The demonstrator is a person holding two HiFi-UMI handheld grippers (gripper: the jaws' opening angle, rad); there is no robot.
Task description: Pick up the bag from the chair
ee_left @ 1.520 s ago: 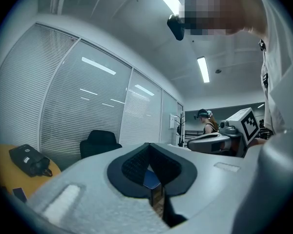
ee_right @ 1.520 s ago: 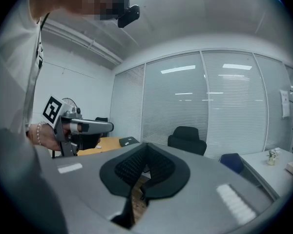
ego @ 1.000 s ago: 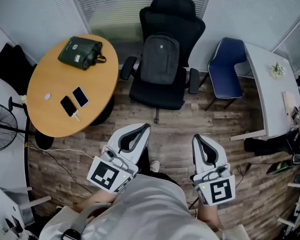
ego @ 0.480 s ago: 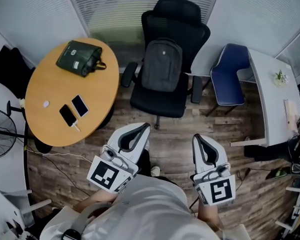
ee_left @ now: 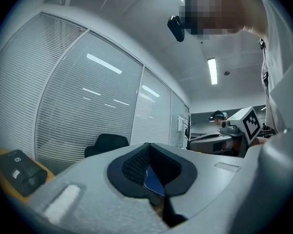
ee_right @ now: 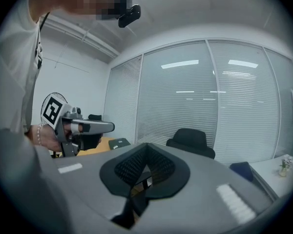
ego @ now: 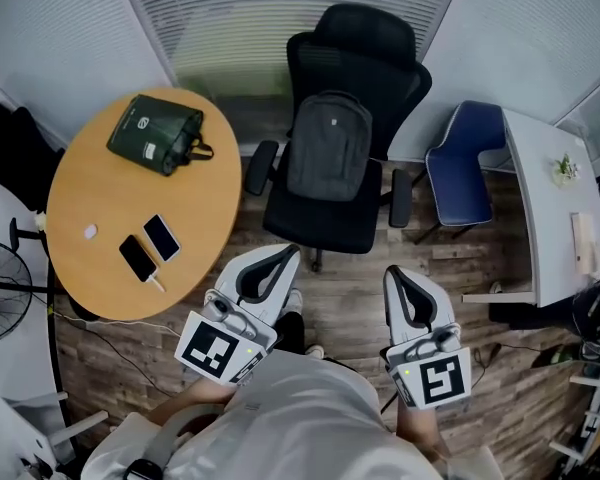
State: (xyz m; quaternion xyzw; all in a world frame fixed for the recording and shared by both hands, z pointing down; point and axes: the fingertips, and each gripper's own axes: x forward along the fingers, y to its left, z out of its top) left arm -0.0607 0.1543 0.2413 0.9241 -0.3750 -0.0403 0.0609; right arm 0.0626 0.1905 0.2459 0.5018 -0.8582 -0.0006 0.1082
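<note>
- Steadily, the chair [ego: 365,33] is being drawn nearer: over the last second it, the bag and the table have been sliding lower and growing larger in the head view, while both grippers are being kept at the same spots near the bottom edge.
- Nothing is being carried. The left gripper [ego: 285,256] and the right gripper [ego: 395,274] are both being held clenched on nothing, jaws together, well short of the chair.
- The bag [ego: 328,148], a grey backpack, is being propped upright on the seat against the backrest, far ahead of the grippers and roughly between them.
- By this reading only the approach is being made. The jaws are yet to be parted before any grasp can be tried.
- On the left, the round table [ego: 110,193] is being brought close to the chair's left armrest [ego: 263,158], so room there is being squeezed. A green pouch [ego: 158,134] and two phones [ego: 161,238] are being left on it.
- On the right, a blue chair [ego: 462,173] and a white desk [ego: 542,208] are being passed. The blue chair is just beside the right armrest [ego: 401,188].
- Bare floor [ego: 342,290] is being left open between the grippers and the seat, so a straight way forward is being offered. The two armrests flanking the bag are being judged the edges to clear.
</note>
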